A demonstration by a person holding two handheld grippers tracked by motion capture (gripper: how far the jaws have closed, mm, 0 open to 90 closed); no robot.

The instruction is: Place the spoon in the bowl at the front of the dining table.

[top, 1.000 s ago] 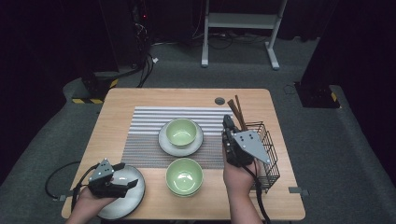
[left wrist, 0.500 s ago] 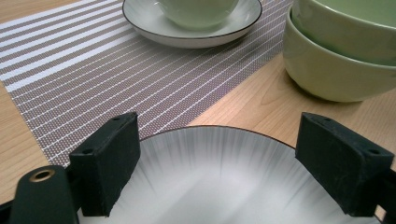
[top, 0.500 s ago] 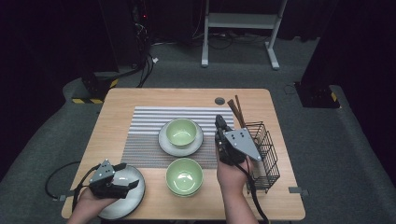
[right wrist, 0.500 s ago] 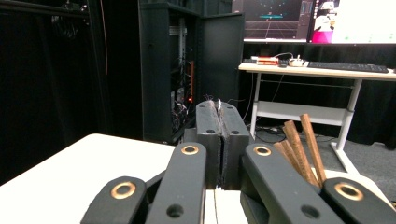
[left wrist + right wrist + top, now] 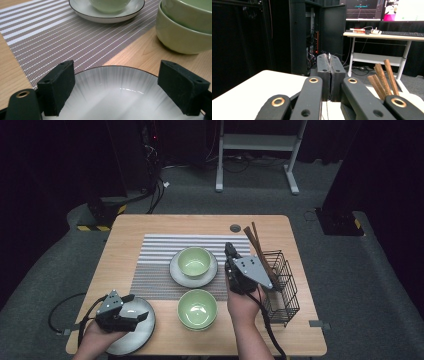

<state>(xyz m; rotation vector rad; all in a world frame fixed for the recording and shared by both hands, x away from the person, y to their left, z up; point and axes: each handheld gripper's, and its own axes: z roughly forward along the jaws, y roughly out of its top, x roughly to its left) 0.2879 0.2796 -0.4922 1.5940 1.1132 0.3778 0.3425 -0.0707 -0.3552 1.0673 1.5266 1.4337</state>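
Observation:
A grey-white plate lies at the table's front left corner. My left gripper hovers low over it, open, its pads standing to either side of the plate just inside the far rim. My right gripper is held upright between the wire basket and the green bowl on its white saucer. Its jaws are pressed flat together in the right gripper view, with nothing seen between them. Two stacked green bowls sit at the front centre.
A striped placemat covers the table's middle. Brown chopsticks stand in the basket and rise at the right. A small round hole is near the far edge. A desk frame stands beyond the table.
My right gripper has shifted left, away from the basket and toward the bowl on the saucer. The left gripper has stayed over the plate.

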